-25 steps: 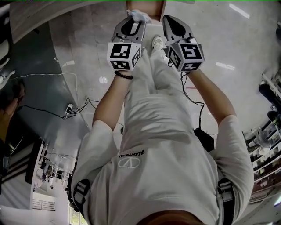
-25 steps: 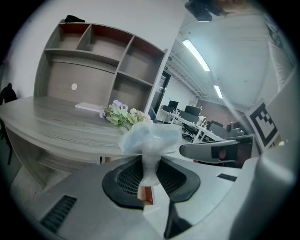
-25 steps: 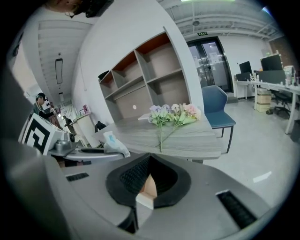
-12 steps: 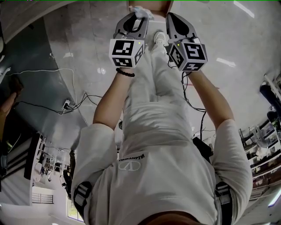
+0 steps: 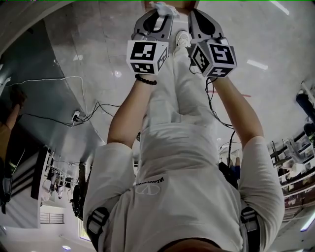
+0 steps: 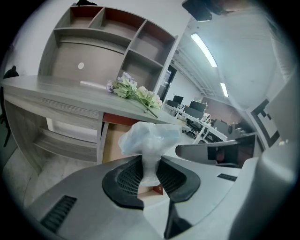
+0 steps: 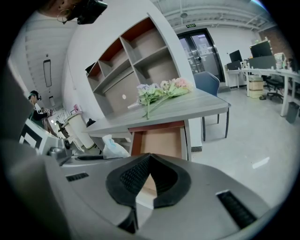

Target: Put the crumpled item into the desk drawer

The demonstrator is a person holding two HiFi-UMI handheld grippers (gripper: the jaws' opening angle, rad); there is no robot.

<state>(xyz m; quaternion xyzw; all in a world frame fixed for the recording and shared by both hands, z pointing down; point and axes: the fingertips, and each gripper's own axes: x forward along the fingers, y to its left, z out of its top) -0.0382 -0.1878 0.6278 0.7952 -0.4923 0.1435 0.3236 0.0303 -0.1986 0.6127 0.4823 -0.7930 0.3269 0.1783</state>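
Your left gripper has a pale, blue-white crumpled item of thin plastic pinched in its black ribbed jaws. They are closed narrow on the item's twisted neck, and its puffed top billows above and ahead of the tips. Just beyond those jaws, slightly to their left, stands the open desk drawer, which has a light brown wooden inside and a reddish front strip. It sits under the grey wood-grain worktop. The item hangs in the air short of the drawer, not in it.

A bunch of pale artificial flowers with green stems lies on the worktop above and beyond the jaws. A grey shelf unit with reddish-brown compartments rises behind it.

Your right gripper carries nothing. Its jaws are pressed together at the tips with only a small gap lower down. Straight ahead of them the pulled-out drawer shows its bare floor, and the crumpled item sits just to the left of these jaws.

From the head view, both grippers point forward side by side over a glossy pale floor. The left gripper has the item at its tips, and the right gripper is close beside it.
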